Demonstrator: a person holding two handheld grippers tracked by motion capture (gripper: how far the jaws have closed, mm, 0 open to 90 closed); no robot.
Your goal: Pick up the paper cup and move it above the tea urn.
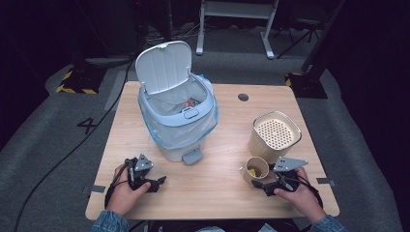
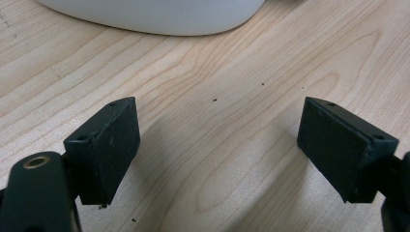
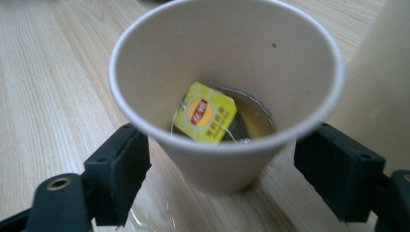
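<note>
In the high view, a pedal bin point(image 1: 177, 121) with its lid raised is seen on the wooden desk point(image 1: 212, 193); it is lined with a plastic bag, and some rubbish is glimpsed inside (too small to identify). To the right stands a tan canister point(image 1: 273, 137) with a perforated top, and just before it a paper cup point(image 1: 256, 168). The left hand-held gripper point(image 1: 159, 181) rests on the desk near the bin's foot pedal, while the right hand-held gripper point(image 1: 257, 184) lies beside the cup.

In the left gripper view, the jaws are spread wide over bare wood, with the bin's white base at the top edge.

In the right gripper view, the cup is framed between wide-open jaws, neither visibly touching it. A yellow tea bag tag point(image 3: 205, 113) and a little liquid are shown inside, detail lost from above.
</note>
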